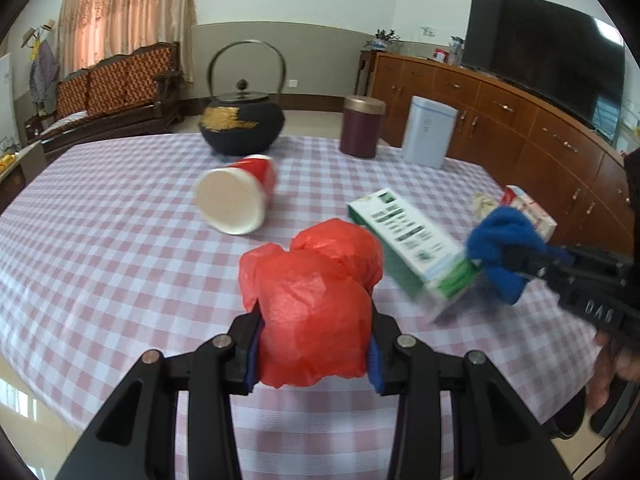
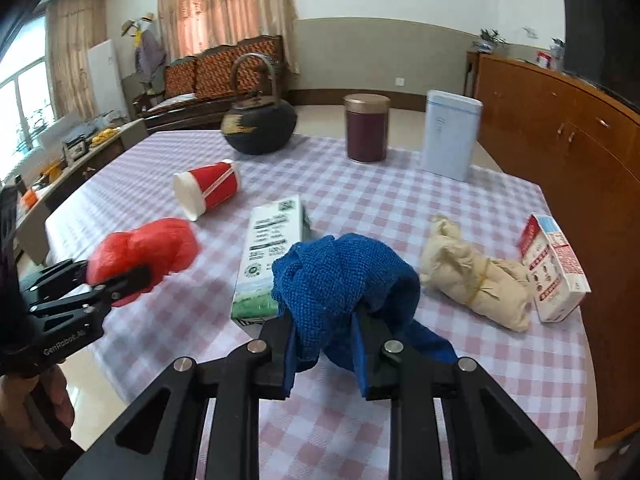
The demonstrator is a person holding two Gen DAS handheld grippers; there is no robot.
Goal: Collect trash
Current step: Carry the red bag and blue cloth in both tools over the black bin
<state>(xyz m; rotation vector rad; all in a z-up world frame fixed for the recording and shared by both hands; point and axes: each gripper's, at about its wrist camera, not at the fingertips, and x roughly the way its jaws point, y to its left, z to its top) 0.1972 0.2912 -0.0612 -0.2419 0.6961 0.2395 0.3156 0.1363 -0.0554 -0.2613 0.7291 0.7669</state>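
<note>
Red bag (image 1: 312, 312) clamped in left gripper (image 1: 314, 354) above table edge (image 1: 60, 392).

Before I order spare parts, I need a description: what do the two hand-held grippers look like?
Both are matte black scissor-style linkages with round silver pivot pins and blue pads on the fingers. The left hand-held gripper carries white "GenRobot.AI" lettering on its body, seen from the right wrist view. The right hand-held gripper shows blurred raised letters in the left view. No cables visible.
</note>
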